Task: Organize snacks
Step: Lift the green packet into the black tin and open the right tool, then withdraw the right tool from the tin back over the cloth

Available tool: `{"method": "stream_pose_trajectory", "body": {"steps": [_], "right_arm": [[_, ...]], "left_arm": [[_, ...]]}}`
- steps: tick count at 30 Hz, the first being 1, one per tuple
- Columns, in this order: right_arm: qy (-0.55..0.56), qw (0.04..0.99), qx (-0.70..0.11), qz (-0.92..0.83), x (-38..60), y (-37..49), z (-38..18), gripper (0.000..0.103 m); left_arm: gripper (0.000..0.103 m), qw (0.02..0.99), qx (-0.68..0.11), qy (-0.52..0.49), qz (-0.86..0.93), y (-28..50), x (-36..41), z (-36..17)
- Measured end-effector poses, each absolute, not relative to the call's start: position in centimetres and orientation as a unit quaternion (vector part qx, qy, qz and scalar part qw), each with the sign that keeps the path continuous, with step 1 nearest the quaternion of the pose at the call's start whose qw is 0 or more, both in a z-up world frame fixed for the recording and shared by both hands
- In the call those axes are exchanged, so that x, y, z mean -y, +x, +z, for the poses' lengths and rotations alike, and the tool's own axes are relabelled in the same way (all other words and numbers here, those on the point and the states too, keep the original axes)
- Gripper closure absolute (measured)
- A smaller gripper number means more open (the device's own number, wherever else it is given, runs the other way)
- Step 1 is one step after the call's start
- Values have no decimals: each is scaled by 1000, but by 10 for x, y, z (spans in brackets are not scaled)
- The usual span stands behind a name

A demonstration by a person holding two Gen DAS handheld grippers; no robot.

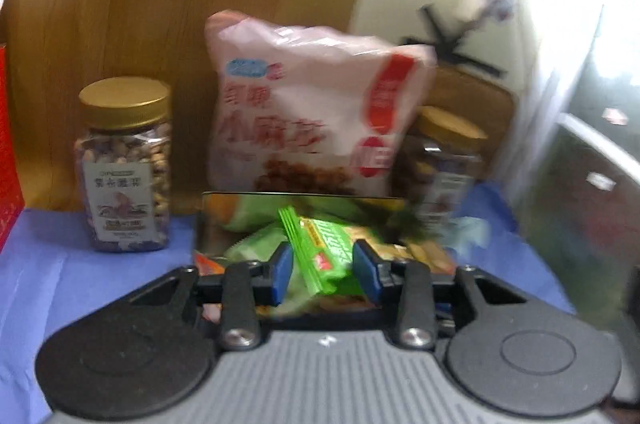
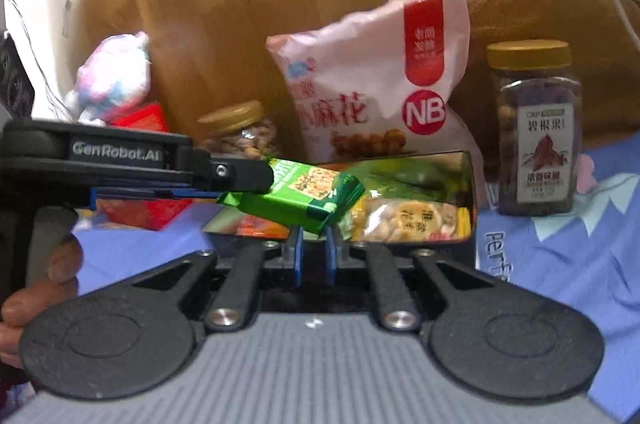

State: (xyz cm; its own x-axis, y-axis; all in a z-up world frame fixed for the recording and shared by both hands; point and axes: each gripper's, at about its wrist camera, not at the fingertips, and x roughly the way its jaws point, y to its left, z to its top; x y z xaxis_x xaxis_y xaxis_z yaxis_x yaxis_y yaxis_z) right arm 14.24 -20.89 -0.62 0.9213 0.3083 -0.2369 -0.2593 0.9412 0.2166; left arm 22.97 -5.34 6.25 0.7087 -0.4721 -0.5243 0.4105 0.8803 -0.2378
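Holding a green snack packet (image 1: 320,256) in my left gripper (image 1: 323,274), I have it up over the dark box (image 2: 466,184) of small snacks, and I judge this to be the carrying part of the sorting: one packet picked, its place not yet reached. The left fingers sit either side of the packet with the wrapper pinched between the blue pads (image 1: 282,274); from the right wrist view the same packet (image 2: 296,198) sticks out past the left tool's tip, tilted, hanging above the box's front edge.

My right gripper (image 2: 312,256) carries nothing. Its two blue pads stand close together with only a thin gap, just below the packet, not touching it as far as I can tell.

Inside the box lie other wrapped snacks, among them a yellow packet of round biscuits (image 2: 404,220). Behind it leans a large pink bag (image 2: 372,80), with a gold-lidded jar of nuts on each side: the pale one (image 1: 126,164) and the darker one (image 2: 538,132). All rest on a blue cloth (image 1: 80,264).

Next, I think, the packet wants lowering into a free spot in the box, kept level so it does not catch the rim, before the left fingers let go. The wrapper is slick and crinkly, so it may slide.
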Motion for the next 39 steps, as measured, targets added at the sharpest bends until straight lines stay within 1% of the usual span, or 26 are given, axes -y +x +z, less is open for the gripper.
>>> {"method": "stream_pose_trajectory", "body": {"steps": [1,3,4,8,9,13,18,19,22,25,26,27,28,29,30,34,36,39], "right_arm": [[83,979,-126,134,208,142,-7,82],[58,984,-117,122,207,137,-8,80],[54,985,-111,122,209,133,-8,76],[77,982,-116,125,215,125,-7,76],[82,981,-119,127,215,123,-8,76],[72,982,-120,126,203,113,-7,76],[92,979,-134,127,204,91,-9,75],[101,977,-137,125,206,85,-11,74],[128,976,-138,114,213,65,-16,62],[160,969,-152,112,216,46,-25,61],[166,966,-161,114,215,43,-27,61],[172,964,-169,116,214,40,-28,61],[178,961,-176,119,213,37,-30,59],[183,959,-181,122,212,33,-31,57],[186,957,-184,123,211,29,-32,57],[187,957,-186,122,204,17,-31,57],[192,956,-183,126,202,12,-29,57],[188,958,-175,129,198,4,-26,57]], "left_arm": [[71,921,-309,-49,-230,238,55,56],[71,916,-329,-59,-223,248,56,45],[71,914,-336,-62,-221,249,57,41],[71,920,-331,-53,-205,236,57,39],[70,923,-327,-48,-200,230,56,41],[68,936,-309,-11,-171,205,52,55],[54,942,-306,28,-132,172,49,57],[54,943,-306,35,-127,163,49,56],[51,943,-306,50,-119,143,48,50],[46,939,-319,51,-121,124,45,44],[41,938,-321,51,-121,119,44,43],[30,938,-321,52,-119,113,43,41],[23,939,-318,53,-116,108,42,40],[13,941,-313,53,-115,102,39,41],[9,943,-307,56,-113,96,38,41],[8,946,-298,61,-108,78,31,44],[0,947,-298,58,-109,72,28,45],[0,946,-301,64,-106,66,27,44]]}}
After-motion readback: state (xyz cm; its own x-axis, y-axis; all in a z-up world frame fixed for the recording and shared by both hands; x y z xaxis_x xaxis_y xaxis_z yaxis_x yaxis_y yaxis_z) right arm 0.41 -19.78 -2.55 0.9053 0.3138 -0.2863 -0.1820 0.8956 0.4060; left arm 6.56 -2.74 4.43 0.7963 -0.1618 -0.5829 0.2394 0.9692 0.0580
